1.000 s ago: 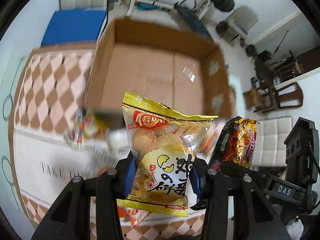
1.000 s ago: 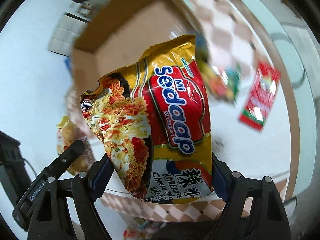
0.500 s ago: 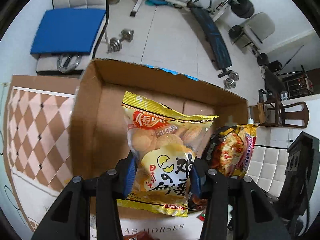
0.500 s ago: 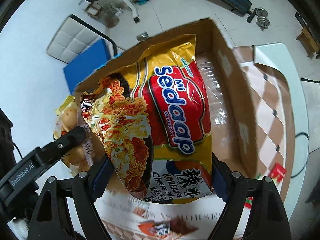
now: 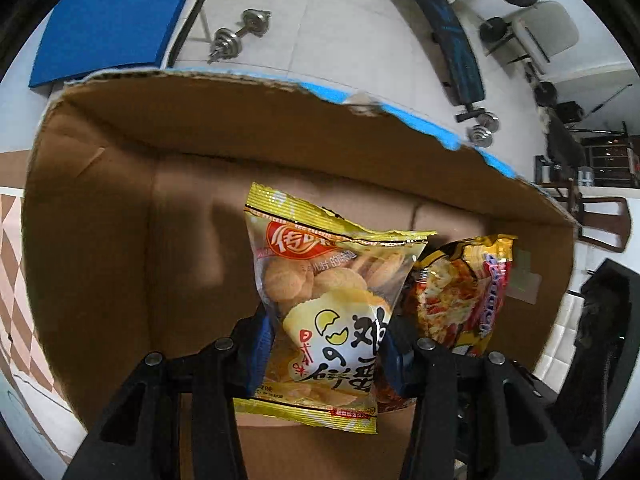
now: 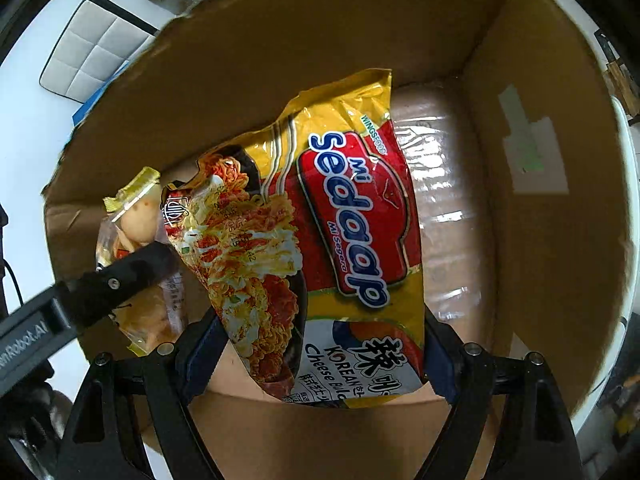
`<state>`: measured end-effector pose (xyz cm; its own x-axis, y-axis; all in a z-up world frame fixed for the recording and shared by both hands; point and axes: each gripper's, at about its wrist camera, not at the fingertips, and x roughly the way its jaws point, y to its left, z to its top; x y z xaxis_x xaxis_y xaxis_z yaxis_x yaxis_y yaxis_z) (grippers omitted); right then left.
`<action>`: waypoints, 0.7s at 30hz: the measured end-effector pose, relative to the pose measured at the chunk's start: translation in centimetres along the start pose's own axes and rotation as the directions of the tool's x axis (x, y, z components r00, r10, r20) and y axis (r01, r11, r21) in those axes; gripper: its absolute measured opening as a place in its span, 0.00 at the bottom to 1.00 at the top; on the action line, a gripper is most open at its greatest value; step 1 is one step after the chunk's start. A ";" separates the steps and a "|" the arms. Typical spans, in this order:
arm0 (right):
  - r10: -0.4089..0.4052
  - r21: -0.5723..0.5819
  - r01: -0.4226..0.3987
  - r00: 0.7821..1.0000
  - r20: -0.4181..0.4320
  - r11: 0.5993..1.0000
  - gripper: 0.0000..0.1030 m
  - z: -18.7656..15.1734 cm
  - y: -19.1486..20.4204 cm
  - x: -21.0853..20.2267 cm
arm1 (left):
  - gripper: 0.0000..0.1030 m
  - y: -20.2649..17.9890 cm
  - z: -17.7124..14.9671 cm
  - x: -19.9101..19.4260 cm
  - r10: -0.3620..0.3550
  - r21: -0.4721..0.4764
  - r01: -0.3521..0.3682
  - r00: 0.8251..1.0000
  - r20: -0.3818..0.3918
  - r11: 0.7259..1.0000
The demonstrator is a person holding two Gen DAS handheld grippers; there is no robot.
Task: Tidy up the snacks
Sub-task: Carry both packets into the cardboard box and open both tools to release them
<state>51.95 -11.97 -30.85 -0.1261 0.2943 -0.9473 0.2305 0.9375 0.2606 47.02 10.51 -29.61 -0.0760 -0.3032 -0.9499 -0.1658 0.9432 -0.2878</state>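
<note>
- Clamping the lower half of a yellow biscuit bag (image 5: 320,312), the left gripper (image 5: 322,356) has its blue pads (image 5: 262,344) pressed in on both side edges, so the bag stands upright ahead of the camera with its crimped top seal free.
- The grip sits low on the bag, probably so that the bag hangs clear of the fingers and drops straight once the jaws part.
- The right gripper (image 6: 320,356) holds a noodle packet (image 6: 320,240) the same way, jaws set wide because the packet is broad, pads against its two long edges near the bottom.
- Both packs are side by side and close: in the left view the noodle packet (image 5: 460,292) shows just to the right of the biscuit bag, and in the right view the biscuit bag (image 6: 136,256) and one black finger of the left gripper (image 6: 120,280) sit just left of the packet.
- Both tools point steeply down into an open cardboard box (image 5: 100,220), which fills each view; the packs hang above its floor, not yet resting on it as far as I can judge.
- The box floor looks bare apart from a shiny strip of clear tape (image 6: 440,208) along the seam.
- Beyond the torn far rim lie a floor with a dumbbell (image 5: 236,38), a blue mat (image 5: 112,20) and a weight bench (image 5: 452,48).
- The step in hand appears to be lowering both snacks for release inside.
</note>
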 end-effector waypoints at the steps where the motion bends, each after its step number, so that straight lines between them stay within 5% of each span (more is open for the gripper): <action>1: 0.002 -0.006 -0.002 1.000 -0.004 1.000 0.85 0.2 0.3 0.0 | 0.43 0.1 -0.1 0.0 0.007 -0.001 -0.007 1.000 -0.006 1.000; 3: 0.004 -0.011 -0.004 1.000 -0.023 1.000 0.85 0.2 0.3 0.4 | 0.45 0.1 -0.2 0.1 0.026 0.014 -0.026 0.999 -0.018 1.000; 7: -0.054 -0.052 0.051 0.998 -0.046 0.997 0.91 0.3 0.7 0.5 | 0.83 0.2 -0.6 -0.2 0.054 0.038 -0.054 0.998 -0.010 0.998; 21: -0.146 -0.194 0.160 0.986 0.085 0.968 0.95 -4.2 2.3 -5.4 | 0.87 2.0 -6.5 -5.2 0.068 0.105 -0.080 0.991 0.117 0.991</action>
<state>49.15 -10.62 -24.36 -0.0758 0.1378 -0.9876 0.0160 0.9905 0.1369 40.65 13.12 -24.44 0.0285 -0.2207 -0.9749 -0.0547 0.9735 -0.2220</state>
